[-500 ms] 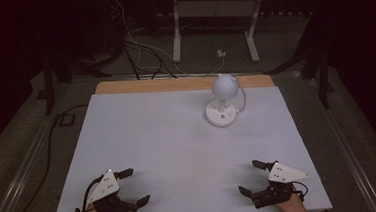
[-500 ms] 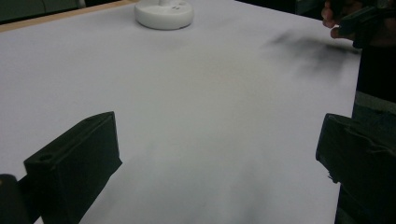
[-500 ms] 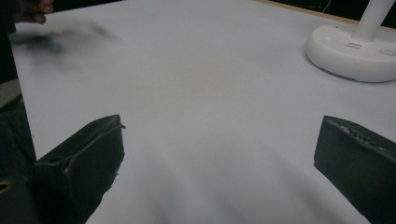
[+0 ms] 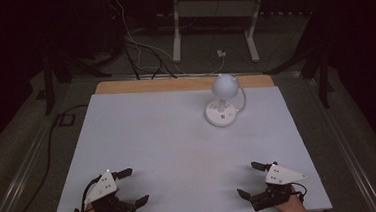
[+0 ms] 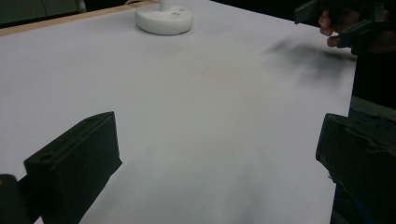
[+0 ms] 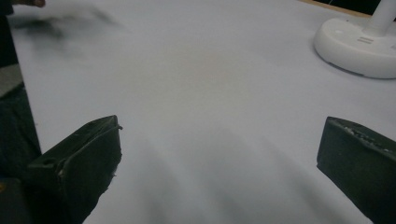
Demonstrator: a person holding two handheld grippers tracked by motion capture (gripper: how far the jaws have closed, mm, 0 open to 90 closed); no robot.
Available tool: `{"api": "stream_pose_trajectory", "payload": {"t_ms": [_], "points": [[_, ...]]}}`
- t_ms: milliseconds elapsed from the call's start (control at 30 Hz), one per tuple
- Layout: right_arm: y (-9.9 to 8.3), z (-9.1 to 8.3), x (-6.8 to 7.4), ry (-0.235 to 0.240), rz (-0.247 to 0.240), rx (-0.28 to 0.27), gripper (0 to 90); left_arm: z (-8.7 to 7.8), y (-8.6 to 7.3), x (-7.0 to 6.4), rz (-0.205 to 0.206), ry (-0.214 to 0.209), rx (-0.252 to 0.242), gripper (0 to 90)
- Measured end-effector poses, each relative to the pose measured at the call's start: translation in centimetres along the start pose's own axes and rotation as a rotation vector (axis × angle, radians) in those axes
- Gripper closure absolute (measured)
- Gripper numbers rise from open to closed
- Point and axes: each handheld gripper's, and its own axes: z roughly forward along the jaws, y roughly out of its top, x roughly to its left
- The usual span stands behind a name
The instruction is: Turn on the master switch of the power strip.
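Note:
A small white desk lamp [image 4: 222,102] with a round head and a disc base stands on the far right part of the white table top [image 4: 178,136]; its base [image 5: 164,19] appears in the left gripper view and again [image 6: 356,44] in the right gripper view. My left gripper [image 4: 129,187] rests near the front left corner, open with nothing between its jaws. My right gripper [image 4: 249,179] sits near the front right corner, also open and empty. The right gripper [image 5: 341,21] with a hand on it appears at the far right of the left gripper view.
A wooden strip [image 4: 139,86] runs along the table's far edge. Behind it on the dark floor lie cables [image 4: 141,44] and a white metal stand [image 4: 214,14]. A wide stretch of bare white surface lies between the grippers and the lamp.

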Motion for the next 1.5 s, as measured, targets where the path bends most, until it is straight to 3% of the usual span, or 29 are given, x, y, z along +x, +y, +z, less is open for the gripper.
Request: {"api": "stream_pose_trajectory", "payload": {"t_ms": [367,533,867,1133,1500], "points": [[0.4,0.2,0.5,0.007,0.015,0.023,0.0,0.0,-0.1,0.1,-0.013,-0.004,0.002,0.1],[1.1,0.0,1.2,0.012,-0.004,0.017,0.0,0.1,-0.1,0.1,-0.012,-0.006,0.008,0.2],[2.8,0.2,2.0,0.090,-0.007,0.047,0.0,0.0,-0.1,0.0,-0.016,-0.002,-0.003,0.2],[4.9,-0.4,1.5,0.117,0.004,0.018,0.0,0.0,-0.1,0.0,-0.019,-0.004,-0.007,0.2],[7.4,-1.1,0.1,0.116,-0.003,-0.032,0.0,0.0,0.0,0.0,-0.023,-0.005,-0.011,0.2]]}}
